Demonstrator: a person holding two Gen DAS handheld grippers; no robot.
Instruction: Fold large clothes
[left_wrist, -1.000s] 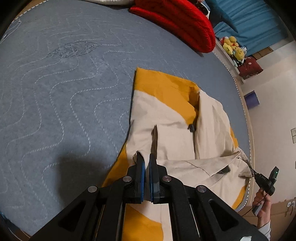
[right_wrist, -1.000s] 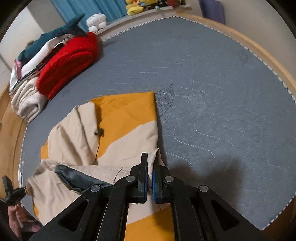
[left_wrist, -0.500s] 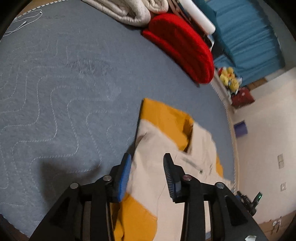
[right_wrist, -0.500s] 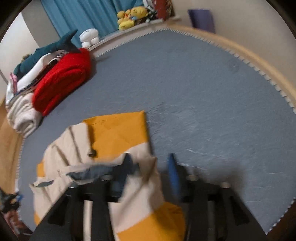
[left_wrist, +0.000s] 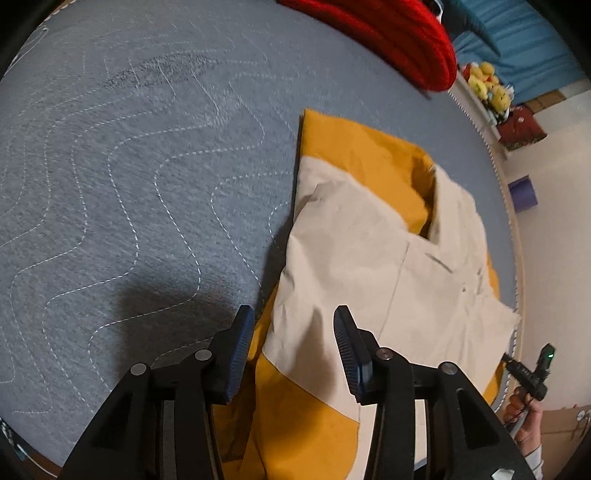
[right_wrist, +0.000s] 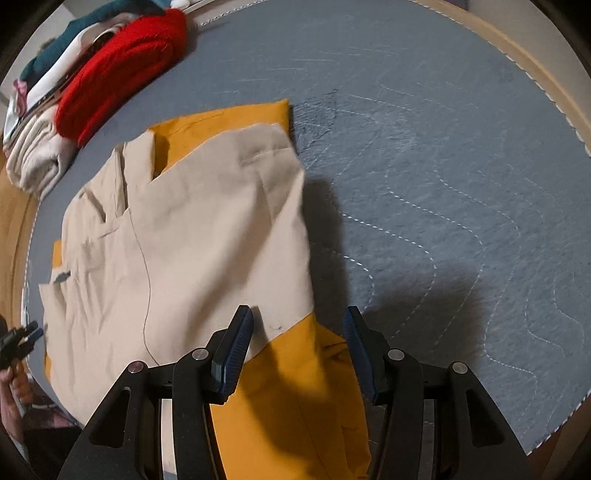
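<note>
A beige and mustard-yellow garment (left_wrist: 369, 251) lies folded over itself on the grey-blue quilted bed cover (left_wrist: 129, 184). My left gripper (left_wrist: 293, 325) hovers over the garment's near left edge, its jaws opening; cloth lies beneath them but the pads press on nothing. In the right wrist view the same garment (right_wrist: 203, 221) lies flat with a beige flap on top. My right gripper (right_wrist: 299, 325) stands open above its near right edge, where beige meets yellow, and nothing is pinched between its blue pads.
A red folded knit (right_wrist: 118, 74) and a stack of folded clothes (right_wrist: 33, 162) sit at the bed's far side. Plush toys (left_wrist: 487, 85) line a shelf. A person's hand holds a small black device (left_wrist: 532, 373) beyond the bed's edge. Bare quilt (right_wrist: 461, 184) spreads beside the garment.
Both grippers were shut on the garment's lifted edge; they have since opened and let it go. The beige flap now lies flat, and both grippers have dipped closer to it.
</note>
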